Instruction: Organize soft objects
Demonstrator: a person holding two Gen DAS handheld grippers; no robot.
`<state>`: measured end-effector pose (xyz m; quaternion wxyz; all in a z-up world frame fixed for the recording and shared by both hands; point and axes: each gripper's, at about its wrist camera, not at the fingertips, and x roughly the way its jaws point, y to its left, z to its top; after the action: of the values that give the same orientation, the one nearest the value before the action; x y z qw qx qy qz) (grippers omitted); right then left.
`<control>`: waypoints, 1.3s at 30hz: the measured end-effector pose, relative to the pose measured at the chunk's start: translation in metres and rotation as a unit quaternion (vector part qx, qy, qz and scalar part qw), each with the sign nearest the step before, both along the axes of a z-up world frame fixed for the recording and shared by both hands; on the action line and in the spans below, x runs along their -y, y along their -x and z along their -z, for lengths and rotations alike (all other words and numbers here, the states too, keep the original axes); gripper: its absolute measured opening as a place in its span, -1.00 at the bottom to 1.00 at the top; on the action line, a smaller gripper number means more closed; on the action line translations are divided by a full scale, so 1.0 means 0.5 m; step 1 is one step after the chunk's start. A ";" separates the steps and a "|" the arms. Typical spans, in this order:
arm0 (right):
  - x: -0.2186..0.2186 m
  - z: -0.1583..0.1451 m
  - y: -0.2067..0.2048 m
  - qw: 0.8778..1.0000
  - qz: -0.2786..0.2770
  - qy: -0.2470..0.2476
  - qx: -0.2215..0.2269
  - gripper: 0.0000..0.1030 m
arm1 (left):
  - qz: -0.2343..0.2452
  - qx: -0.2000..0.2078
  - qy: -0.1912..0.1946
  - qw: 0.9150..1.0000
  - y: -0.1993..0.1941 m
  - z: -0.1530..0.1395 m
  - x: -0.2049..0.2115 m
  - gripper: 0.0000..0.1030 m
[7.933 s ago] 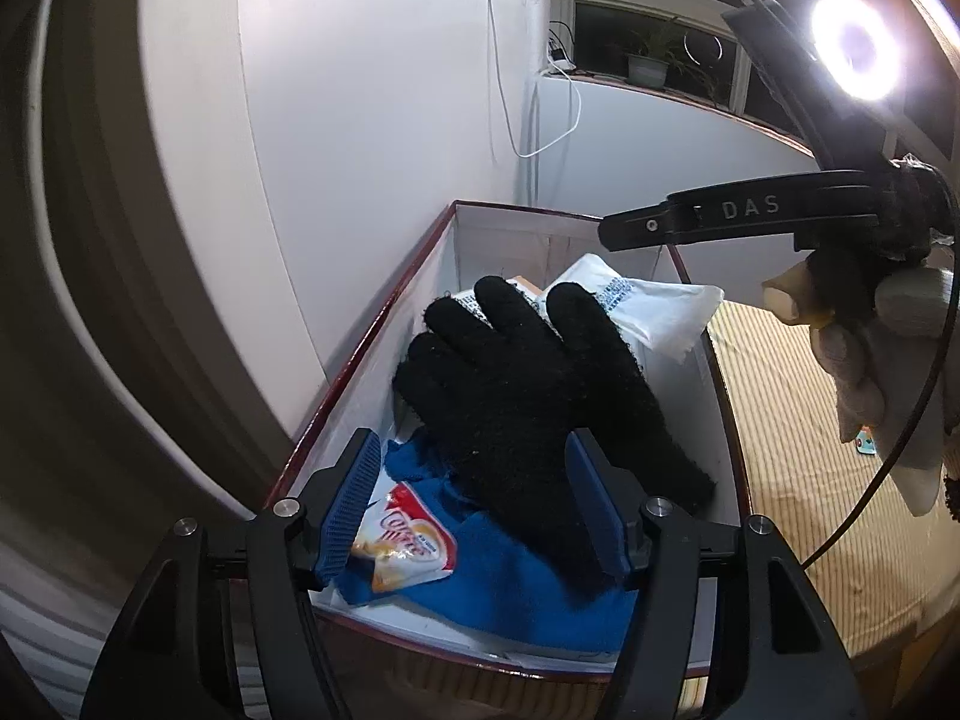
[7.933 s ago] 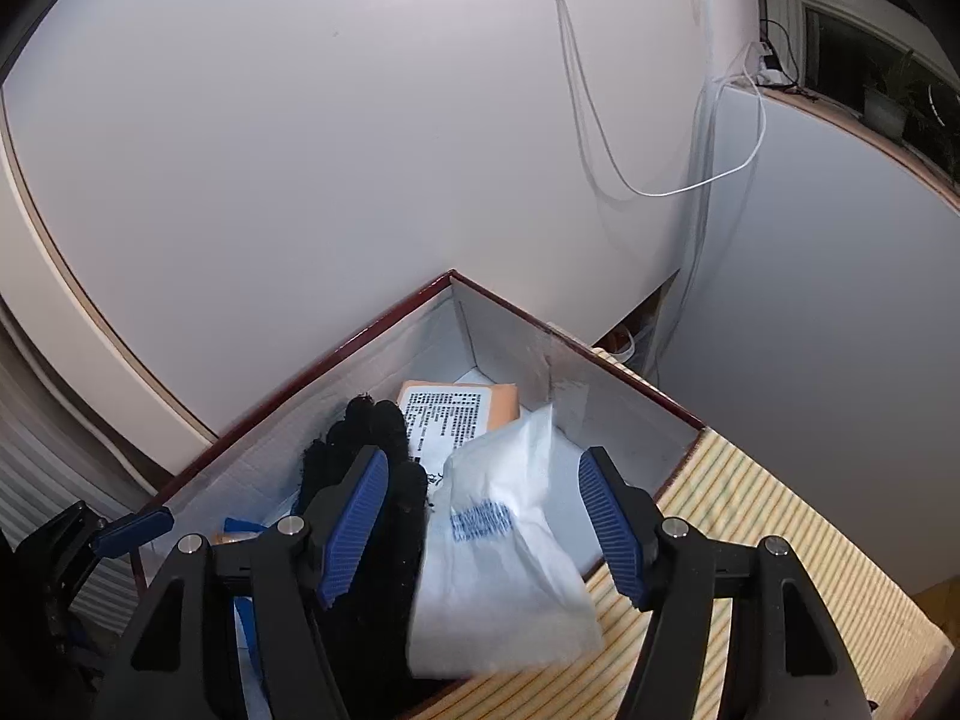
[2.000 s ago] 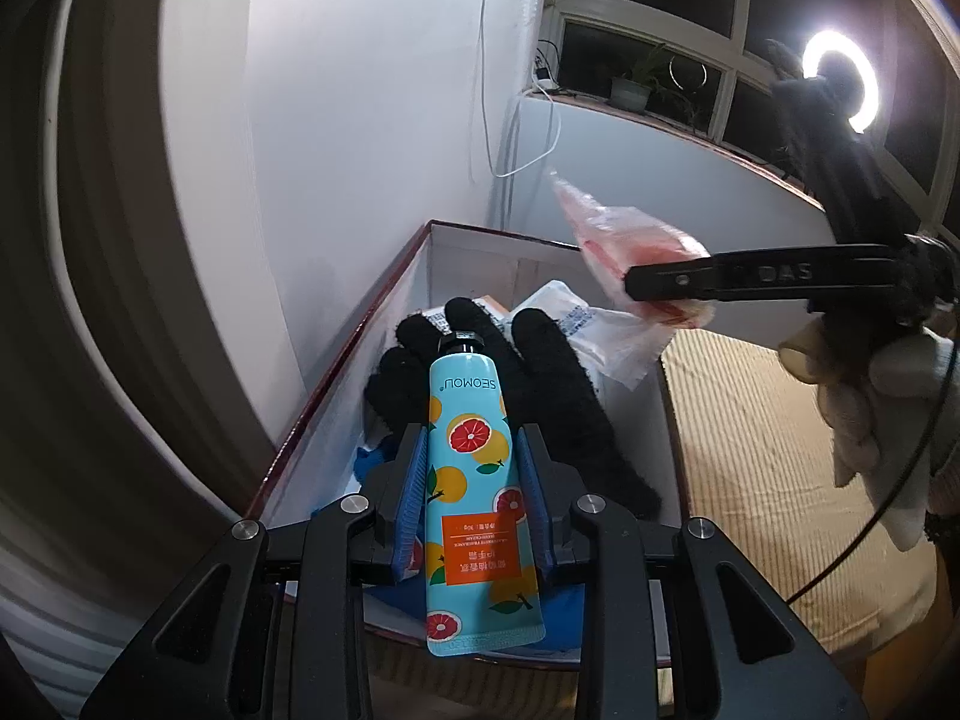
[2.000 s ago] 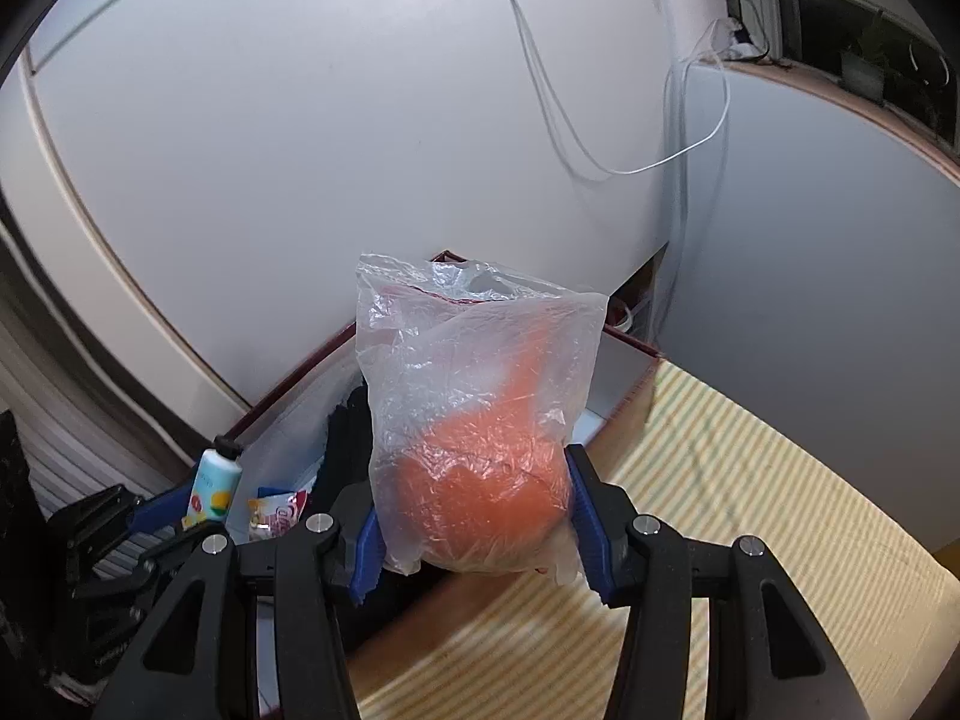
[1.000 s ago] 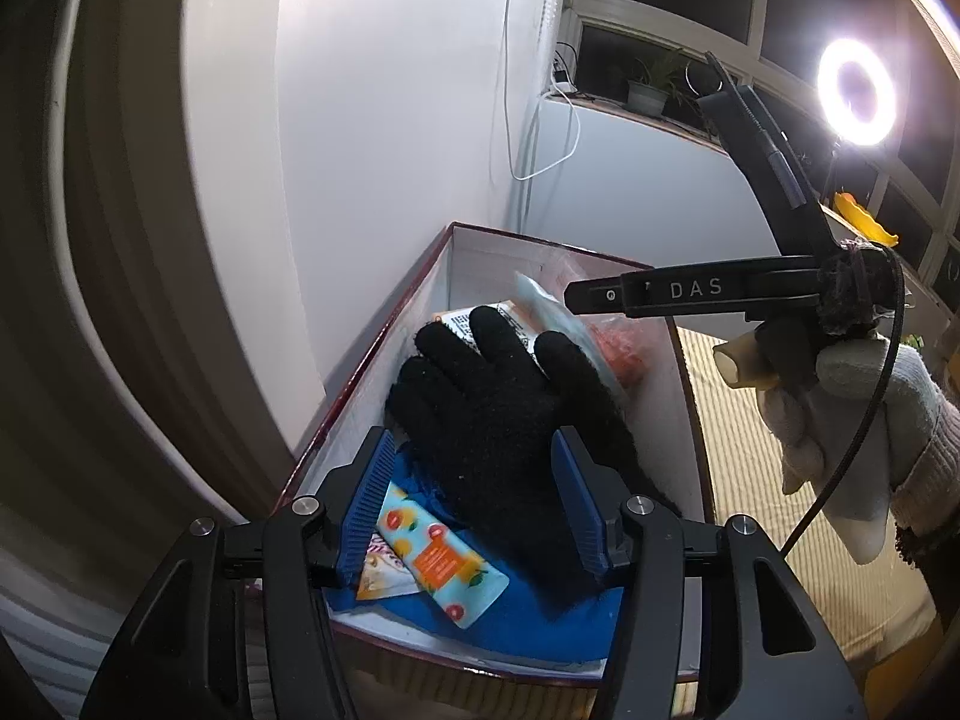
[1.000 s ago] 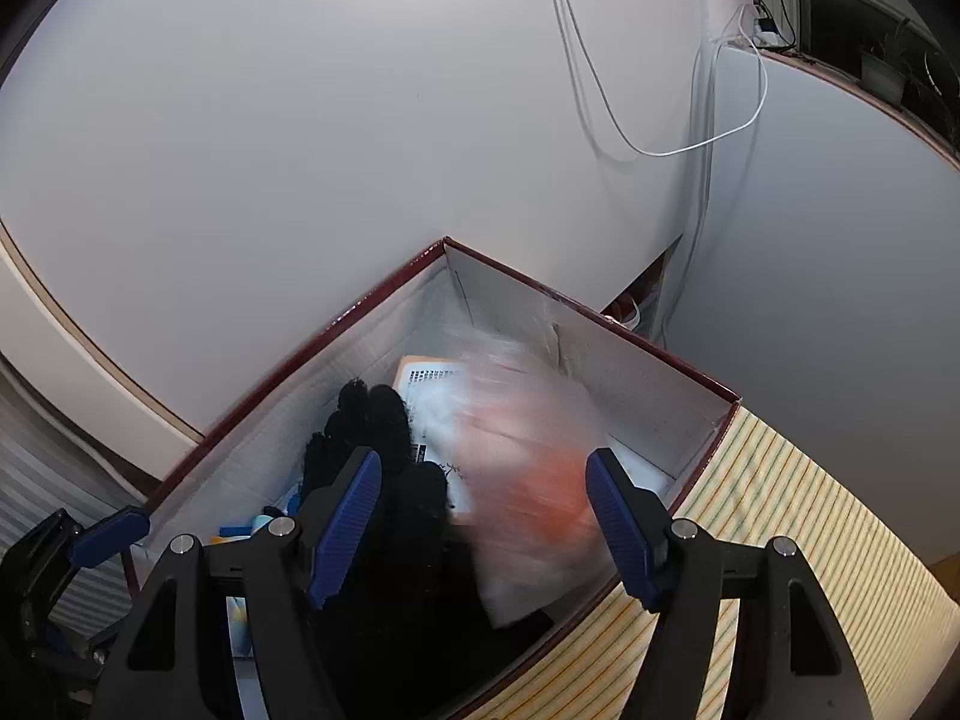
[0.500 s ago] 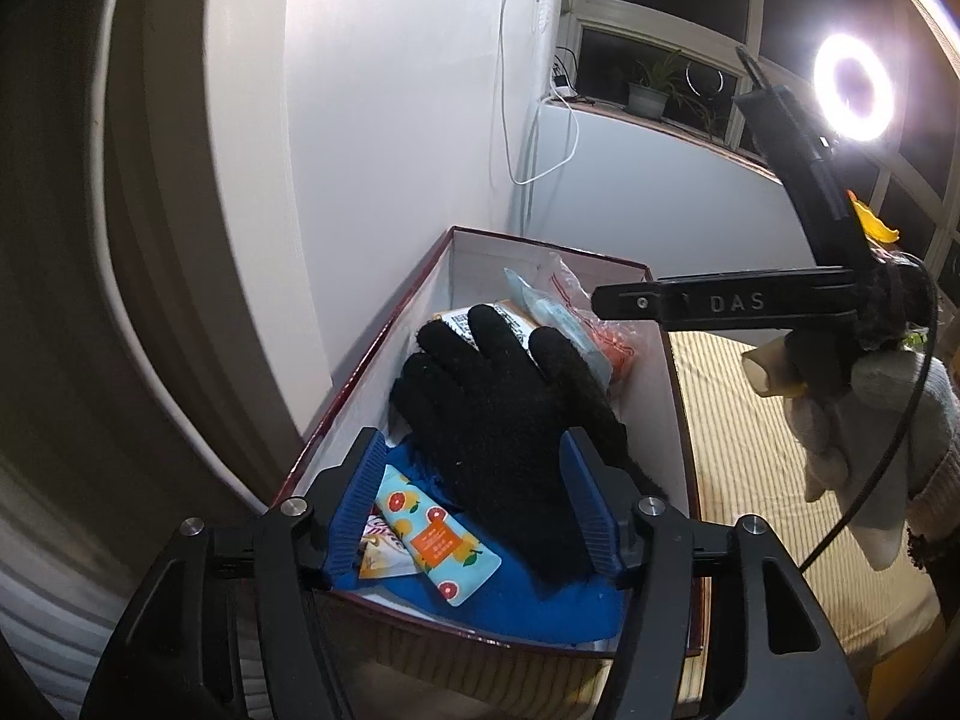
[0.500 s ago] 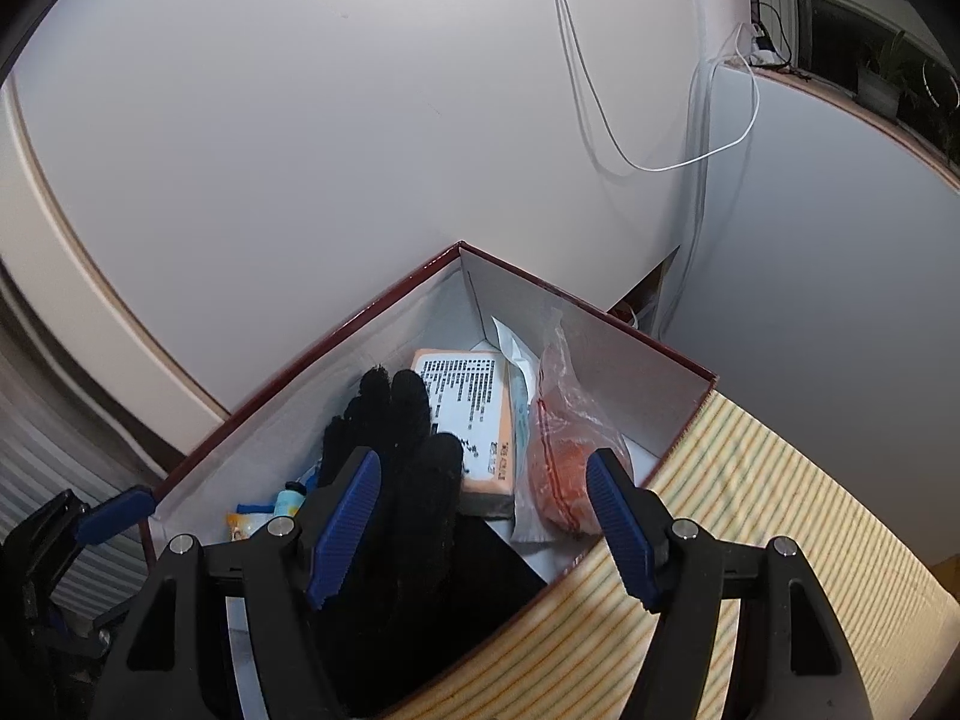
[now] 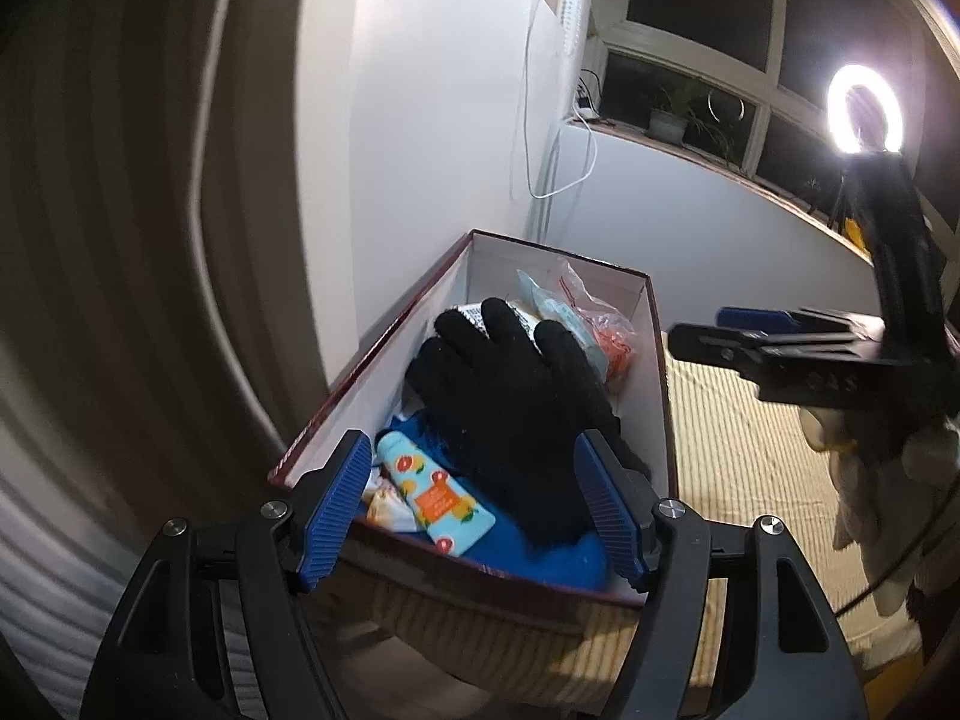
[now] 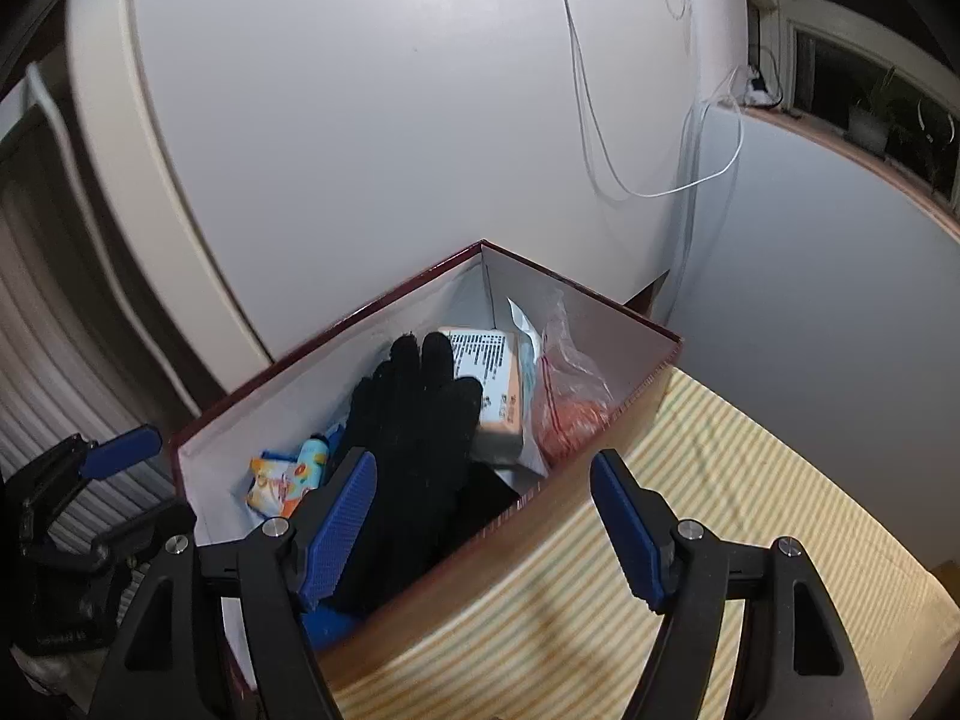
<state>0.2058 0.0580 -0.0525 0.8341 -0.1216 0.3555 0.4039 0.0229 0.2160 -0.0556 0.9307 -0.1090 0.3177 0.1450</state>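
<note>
A dark-red cardboard box (image 9: 372, 354) (image 10: 324, 348) stands on a striped mat against the wall. Inside lie a black glove (image 9: 510, 402) (image 10: 414, 420), a fruit-print tube (image 9: 435, 492) (image 10: 312, 459), a blue cloth (image 9: 540, 546), a printed tissue pack (image 10: 486, 372) and a clear bag with something orange in it (image 9: 606, 330) (image 10: 570, 402). My left gripper (image 9: 469, 441) hovers before the box's near end, its jaws opening with nothing gripped. My right gripper (image 10: 483, 459) is open and empty above the box's long side.
The striped mat (image 10: 720, 510) stretches right of the box. A ring light (image 9: 864, 108) on a stand glows at the upper right. White cables (image 10: 630, 120) hang down the wall behind the box. A white-gloved hand (image 9: 870, 480) holds the right gripper.
The tube and the orange bag, held two seconds ago, now lie in the box. Both grippers have drawn back from it, and the left jaws have spread wider.
</note>
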 end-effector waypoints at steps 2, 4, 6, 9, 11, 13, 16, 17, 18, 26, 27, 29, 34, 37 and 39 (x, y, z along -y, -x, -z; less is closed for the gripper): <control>0.021 -0.002 0.022 1.000 -0.002 -0.005 0.007 0.37 | -0.006 0.004 0.002 1.000 0.015 0.001 0.010 0.37; 0.044 -0.004 0.046 1.000 -0.002 -0.008 0.015 0.38 | -0.013 0.013 -0.003 1.000 0.032 -0.002 0.024 0.38; 0.065 -0.007 0.071 1.000 -0.004 -0.013 0.025 0.40 | -0.017 0.018 -0.008 1.000 0.041 -0.006 0.033 0.41; 0.090 -0.014 0.119 0.999 -0.005 -0.005 0.053 0.44 | -0.025 0.030 -0.021 0.999 0.062 -0.016 0.055 0.52; 0.104 -0.022 0.153 0.997 -0.005 -0.006 0.070 0.44 | -0.031 0.040 -0.030 0.998 0.080 -0.024 0.070 0.52; 0.122 -0.031 0.181 0.997 -0.001 -0.020 0.073 0.47 | -0.034 0.046 -0.031 0.998 0.092 -0.030 0.079 0.55; 0.153 -0.043 0.218 0.996 0.008 -0.050 0.067 0.52 | -0.040 0.055 -0.025 0.997 0.114 -0.038 0.088 0.59; 0.163 -0.046 0.231 0.996 0.010 -0.057 0.067 0.52 | -0.042 0.056 -0.025 0.997 0.121 -0.039 0.091 0.59; 0.169 -0.048 0.242 0.996 0.012 -0.061 0.069 0.53 | -0.043 0.056 -0.024 0.997 0.125 -0.039 0.094 0.60; 0.239 -0.043 0.330 0.992 0.040 -0.065 0.097 0.56 | -0.046 0.051 -0.025 0.997 0.161 -0.032 0.121 0.60; 0.245 -0.041 0.334 0.992 0.042 -0.065 0.097 0.57 | -0.046 0.051 -0.027 0.997 0.163 -0.032 0.125 0.60; 0.255 -0.035 0.340 0.992 0.048 -0.062 0.096 0.57 | -0.046 0.051 -0.027 0.997 0.169 -0.034 0.129 0.60; 0.271 -0.024 0.343 0.993 0.052 -0.061 0.092 0.57 | -0.044 0.052 -0.025 0.997 0.177 -0.036 0.138 0.60; 0.275 -0.022 0.341 0.993 0.055 -0.062 0.090 0.58 | -0.042 0.050 -0.027 0.998 0.179 -0.038 0.143 0.60; 0.277 -0.022 0.340 0.992 0.055 -0.062 0.091 0.58 | -0.040 0.048 -0.026 0.998 0.176 -0.038 0.143 0.60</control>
<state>0.0355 -0.0808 -0.0414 0.8898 -0.0858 0.2589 0.3659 -0.0653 0.1447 -0.0367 0.9410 -0.1039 0.2637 0.1848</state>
